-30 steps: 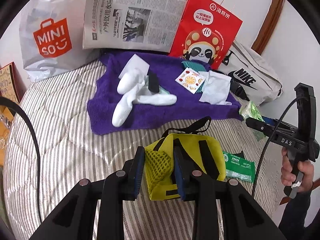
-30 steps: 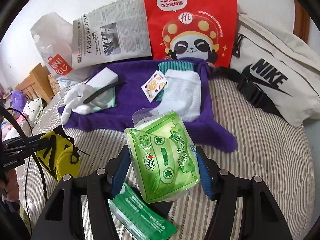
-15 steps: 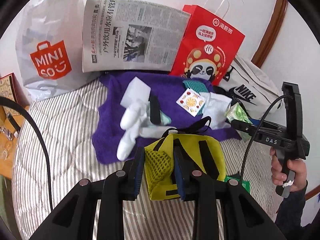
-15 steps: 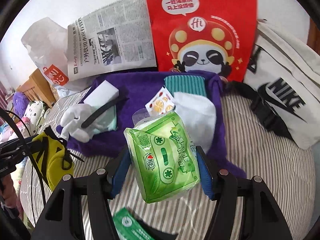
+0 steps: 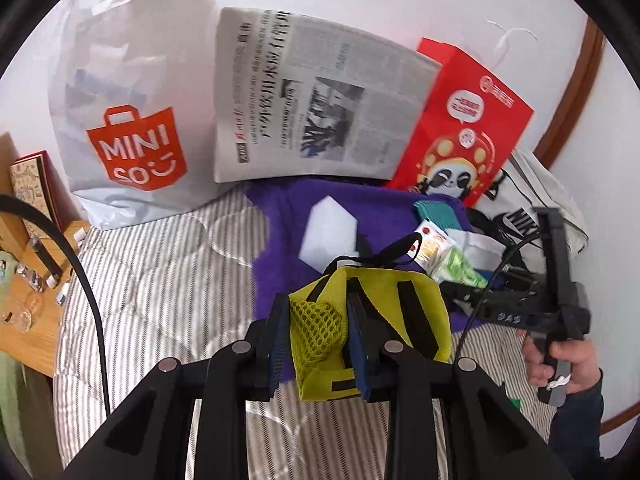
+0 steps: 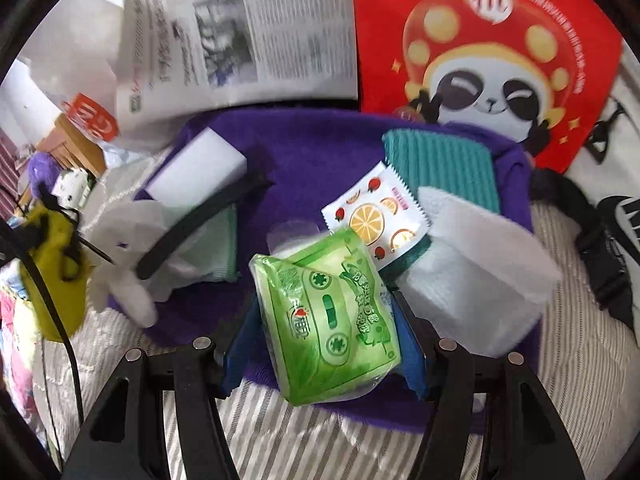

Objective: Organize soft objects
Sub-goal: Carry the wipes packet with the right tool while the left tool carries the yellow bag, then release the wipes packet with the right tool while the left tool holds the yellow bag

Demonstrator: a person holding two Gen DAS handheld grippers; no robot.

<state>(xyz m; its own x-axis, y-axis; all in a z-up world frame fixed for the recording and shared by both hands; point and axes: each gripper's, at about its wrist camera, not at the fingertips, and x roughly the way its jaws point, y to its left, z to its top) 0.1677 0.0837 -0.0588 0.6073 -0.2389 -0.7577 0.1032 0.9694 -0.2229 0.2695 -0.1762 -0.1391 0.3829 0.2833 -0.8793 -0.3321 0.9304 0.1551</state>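
Left gripper [image 5: 316,342] pinches yellow pouch [image 5: 368,328] mesh edge; right gripper [image 6: 326,340] clamps green tissue pack [image 6: 326,320]. Risk: slick wrapper slips, lands off purple towel [image 6: 320,148].

Glossy plastic tissue pack [image 6: 326,322]; fuzzy purple towel [image 6: 320,148]; mesh pouch [image 5: 362,328].

Along the far edge of the striped bed [image 5: 160,264] we see four things propped against the white wall. A white Miniso carrier bag [image 5: 132,120] stands at the left, then an upright newspaper [image 5: 312,96], then a red paper bag with a panda print [image 5: 468,128]. A white Nike bag [image 6: 624,208] slumps at the right corner. Beside the bed's left edge stands a wooden table [image 5: 24,300] with small clutter.
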